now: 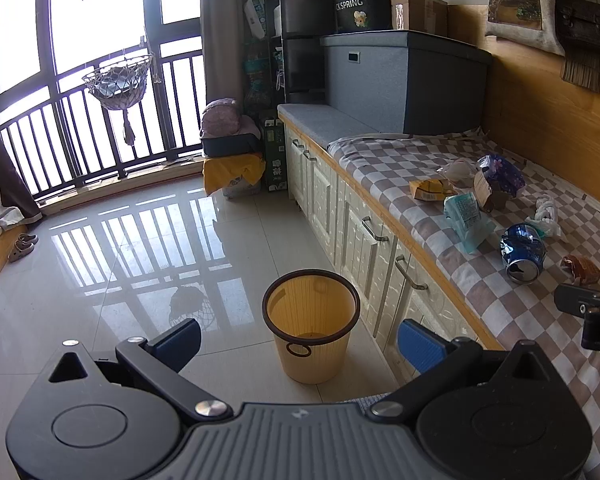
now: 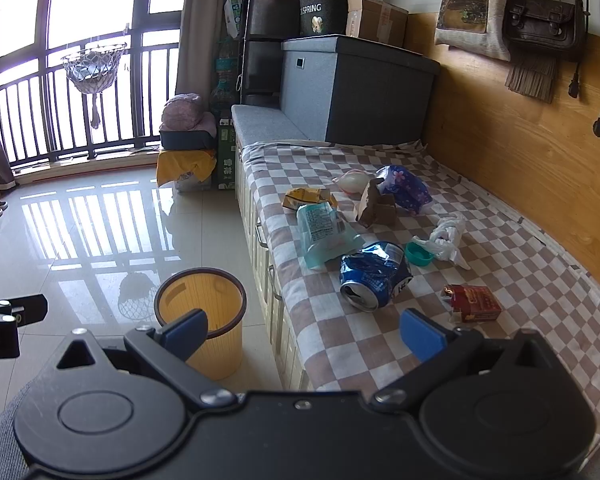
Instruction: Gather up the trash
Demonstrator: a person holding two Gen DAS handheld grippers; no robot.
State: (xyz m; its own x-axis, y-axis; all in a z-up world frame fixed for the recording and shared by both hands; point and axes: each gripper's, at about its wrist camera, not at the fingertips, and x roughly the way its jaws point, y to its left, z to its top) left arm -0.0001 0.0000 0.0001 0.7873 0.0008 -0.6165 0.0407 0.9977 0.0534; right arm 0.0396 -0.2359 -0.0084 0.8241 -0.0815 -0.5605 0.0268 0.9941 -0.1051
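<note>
On the checkered bench cloth point(image 2: 380, 344) the trash lies in a loose cluster: a teal plastic pouch point(image 2: 325, 235) touching a crushed blue can point(image 2: 374, 274), with a red cigarette pack point(image 2: 474, 303) near. The yellow wastebasket point(image 1: 311, 324) stands on the floor tiles just beside the cabinets. Left gripper point(image 1: 300, 340) and right gripper point(image 2: 304, 330) both gape wide, holding nothing

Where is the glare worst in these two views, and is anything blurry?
Left wrist view: the arched window is blown out white and mirrors onto the glossy floor tiles. Right wrist view: same floor glare; the crushed blue can stays sharp. Fisheye bends both edges.
</note>
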